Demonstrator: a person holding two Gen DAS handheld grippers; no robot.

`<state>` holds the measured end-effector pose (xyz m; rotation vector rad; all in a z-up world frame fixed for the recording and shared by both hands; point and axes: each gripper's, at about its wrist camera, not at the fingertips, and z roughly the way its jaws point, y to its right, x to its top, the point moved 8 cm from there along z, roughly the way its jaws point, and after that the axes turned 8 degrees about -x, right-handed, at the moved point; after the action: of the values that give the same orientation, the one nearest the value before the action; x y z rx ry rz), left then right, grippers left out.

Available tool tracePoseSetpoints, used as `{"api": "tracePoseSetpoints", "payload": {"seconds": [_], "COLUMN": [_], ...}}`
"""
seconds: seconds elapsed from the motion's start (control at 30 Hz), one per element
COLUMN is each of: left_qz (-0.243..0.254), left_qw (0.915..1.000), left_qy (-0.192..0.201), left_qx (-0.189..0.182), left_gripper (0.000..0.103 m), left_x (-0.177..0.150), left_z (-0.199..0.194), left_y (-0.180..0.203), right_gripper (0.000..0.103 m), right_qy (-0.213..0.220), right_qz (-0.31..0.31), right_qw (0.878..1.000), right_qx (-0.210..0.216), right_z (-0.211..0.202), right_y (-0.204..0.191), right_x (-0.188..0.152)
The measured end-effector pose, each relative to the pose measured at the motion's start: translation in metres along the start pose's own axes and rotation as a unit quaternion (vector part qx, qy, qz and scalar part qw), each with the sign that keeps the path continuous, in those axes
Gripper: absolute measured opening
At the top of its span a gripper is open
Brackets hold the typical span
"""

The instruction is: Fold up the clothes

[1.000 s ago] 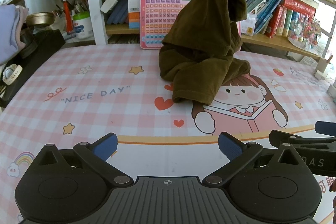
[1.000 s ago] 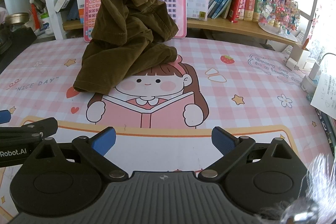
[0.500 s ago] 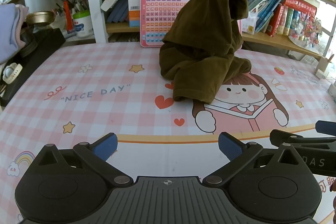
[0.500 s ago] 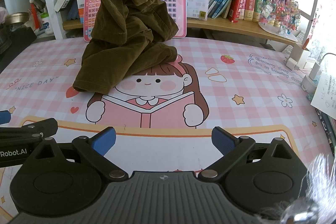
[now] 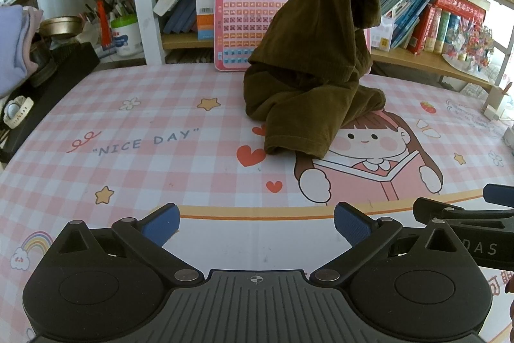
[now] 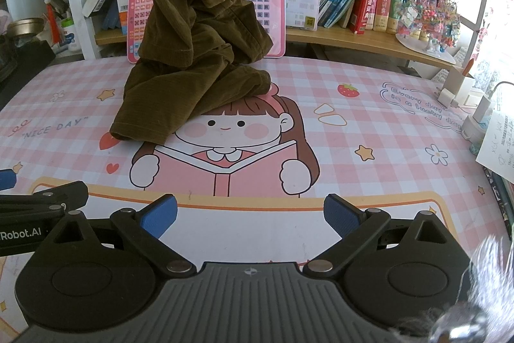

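Observation:
An olive-brown corduroy garment (image 5: 313, 76) lies in a crumpled heap at the back of the pink checked table mat (image 5: 128, 150), its top draped against a pink toy keyboard (image 5: 244, 18). It also shows in the right wrist view (image 6: 196, 53). My left gripper (image 5: 257, 224) is open and empty, low over the mat's front edge, well short of the garment. My right gripper (image 6: 250, 217) is open and empty, beside the left one, also short of the garment.
A bookshelf (image 6: 353, 37) with books stands behind the table. A pen cup (image 5: 125, 34) and dark objects (image 5: 48, 76) sit at the left. Chargers and papers (image 6: 482, 124) sit at the right edge. Part of the other gripper (image 5: 465, 217) shows at the right.
Both grippers have barely moved; the left view has shifted very slightly. The garment lies as before.

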<state>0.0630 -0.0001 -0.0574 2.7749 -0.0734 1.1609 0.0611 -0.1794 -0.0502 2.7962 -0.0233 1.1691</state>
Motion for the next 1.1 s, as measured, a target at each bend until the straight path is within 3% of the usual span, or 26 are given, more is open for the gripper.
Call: {"api": "tracePoseSetpoints", "payload": {"seconds": [1.1], "left_qz": [-0.002], "left_qw": [1.0], "left_qy": [-0.007], "left_qx": [0.001], "left_gripper": [0.103], "left_x": [-0.0002], "left_z": [0.0046], "left_y": [-0.001], "right_gripper": [0.098], "right_qy": [-0.004], "right_qz": [-0.003], "right_qw": [1.0], "right_qx": [0.0], "right_z": [0.0042], "right_y": [0.0001], "right_x": [0.0008]}}
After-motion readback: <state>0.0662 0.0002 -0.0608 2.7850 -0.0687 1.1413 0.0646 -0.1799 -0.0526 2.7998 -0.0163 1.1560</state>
